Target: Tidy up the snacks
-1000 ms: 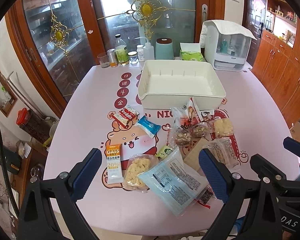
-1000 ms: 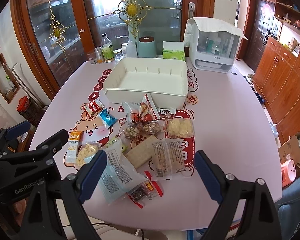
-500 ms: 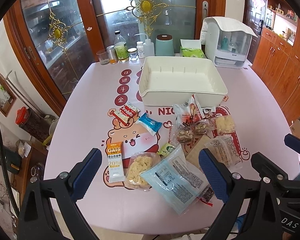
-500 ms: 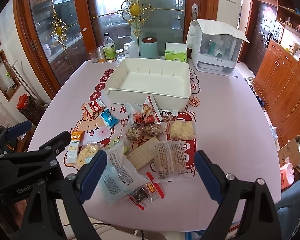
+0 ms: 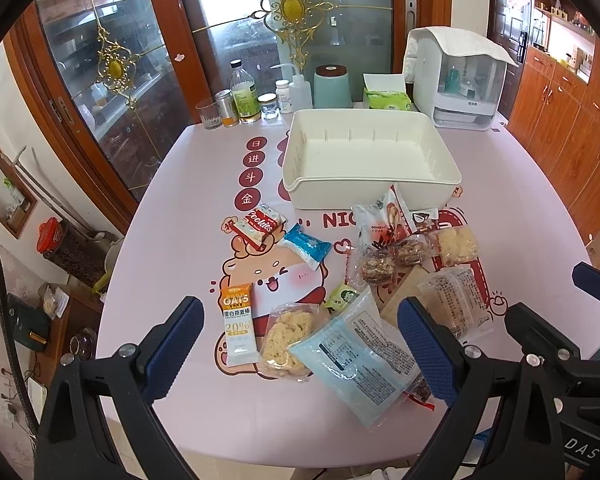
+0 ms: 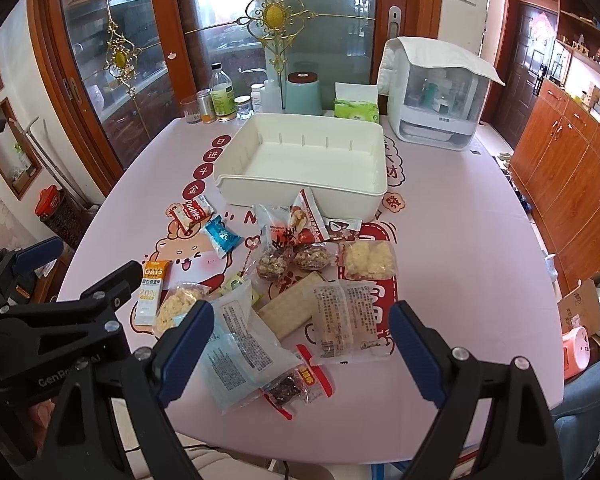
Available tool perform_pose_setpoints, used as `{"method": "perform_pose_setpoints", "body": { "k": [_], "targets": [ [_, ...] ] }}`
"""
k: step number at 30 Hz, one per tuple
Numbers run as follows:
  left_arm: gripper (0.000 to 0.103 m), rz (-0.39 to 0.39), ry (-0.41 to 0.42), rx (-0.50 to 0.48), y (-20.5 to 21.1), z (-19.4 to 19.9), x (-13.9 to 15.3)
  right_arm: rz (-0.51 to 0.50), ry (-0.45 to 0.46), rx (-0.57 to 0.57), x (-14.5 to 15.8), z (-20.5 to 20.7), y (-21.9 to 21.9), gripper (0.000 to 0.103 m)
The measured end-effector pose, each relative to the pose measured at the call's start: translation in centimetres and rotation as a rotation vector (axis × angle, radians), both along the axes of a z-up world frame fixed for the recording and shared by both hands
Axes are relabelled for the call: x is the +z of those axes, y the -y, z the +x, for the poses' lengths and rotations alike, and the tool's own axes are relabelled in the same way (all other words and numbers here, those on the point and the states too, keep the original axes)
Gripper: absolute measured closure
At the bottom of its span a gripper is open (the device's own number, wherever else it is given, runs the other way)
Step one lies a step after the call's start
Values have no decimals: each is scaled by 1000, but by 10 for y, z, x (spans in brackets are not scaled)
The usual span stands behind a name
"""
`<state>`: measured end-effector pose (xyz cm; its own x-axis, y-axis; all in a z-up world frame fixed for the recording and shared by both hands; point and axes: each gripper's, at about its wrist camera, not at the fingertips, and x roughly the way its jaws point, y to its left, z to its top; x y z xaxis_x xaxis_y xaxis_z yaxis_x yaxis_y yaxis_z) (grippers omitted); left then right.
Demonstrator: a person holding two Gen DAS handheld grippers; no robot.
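Both grippers hang above the near edge of the tabletop [image 5: 172, 216], side by side. The left gripper [image 5: 296, 344] is spread wide, its jaws apart and holding nothing. The right gripper [image 6: 300, 344] is likewise released, jaws apart and empty.

Just beyond the near edge, at its middle, lies a pale blue packet [image 5: 360, 356] over the corner of a clear bag of yellow crackers [image 5: 286, 338]. A small dark snack with a red wrapper [image 6: 296, 386] lies at the packet's near right. To the left stands flat an orange and white oats bar [image 5: 238, 324]. To the right lies a clear packet with printed text [image 6: 348, 320], touching a tan cracker slab [image 6: 290, 308].

Toward the centre lie two dark nut clusters [image 6: 296, 260], a bag of pale puffs [image 6: 366, 260], a blue candy [image 5: 306, 246] and a red cookies pack [image 5: 260, 226]. A red and white pouch [image 6: 296, 222] leans against the near wall of the white bin [image 5: 372, 190], which sits past the centre, with nothing in it.

Along the far edge stand bottles and jars [image 5: 244, 100], a teal canister [image 5: 332, 86], a tissue box [image 5: 386, 98] and a white appliance [image 5: 456, 80].
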<state>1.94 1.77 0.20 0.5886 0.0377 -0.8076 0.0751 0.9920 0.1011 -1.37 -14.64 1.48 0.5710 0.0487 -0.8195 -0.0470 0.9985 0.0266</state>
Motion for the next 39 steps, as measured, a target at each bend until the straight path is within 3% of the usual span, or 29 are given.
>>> {"method": "perform_pose_setpoints", "body": {
  "k": [12,26,32,39],
  "targets": [
    [7,-21,-62,-24,-3,14,-4,11,-1,12,-3,4,-5,13],
    [7,-73,-66,-79,-30,25,0,48,10,34,1,9,-24,13],
    [6,-94,-134,-119,-54,36,-14,72,-16,40,-7,15,-39,13],
    [6,-99,-186,-93,-103,52,-46,44,-82,62,-40,27,-56,13]
  ]
}}
